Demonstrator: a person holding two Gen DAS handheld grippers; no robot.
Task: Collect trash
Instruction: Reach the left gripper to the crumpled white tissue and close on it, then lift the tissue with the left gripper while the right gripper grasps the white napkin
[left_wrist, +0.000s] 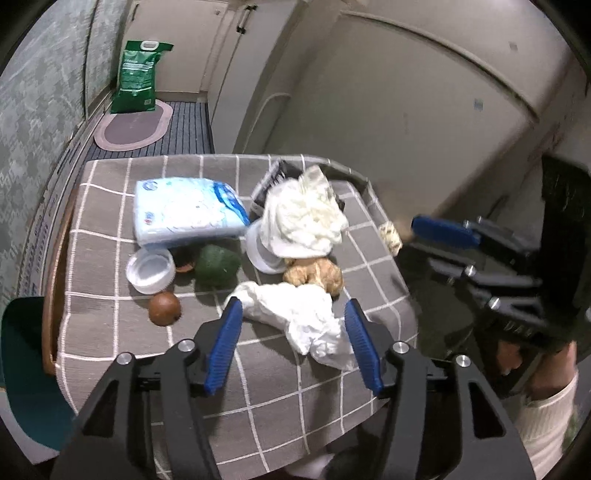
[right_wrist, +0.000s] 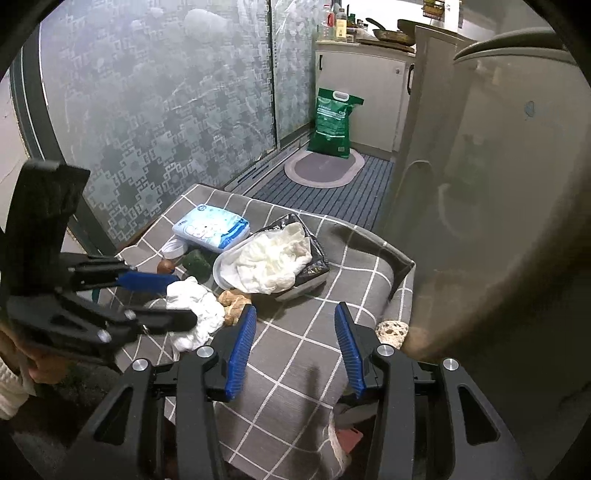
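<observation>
Crumpled white tissue (left_wrist: 295, 317) btwn left gripper (left_wrist: 291, 343) open jaws.

The left gripper (left_wrist: 293, 345) is held low and tilted downward, its two blue-padded fingers (left_wrist: 223, 349) spread wide apart, nothing pinched between the pads. Seen from the right wrist camera, its black linkage reaches in from the left edge, and the person's left hand (right_wrist: 46, 363) wraps the handle, a pale knitted cuff at the wrist. The right gripper (right_wrist: 295, 349) also points forward and down, fingers (right_wrist: 240, 354) parted wide and bare. From the left wrist camera it enters from the right, one blue pad foremost, and the right hand (left_wrist: 532, 363) grips its handle in a pale sleeve.
</observation>
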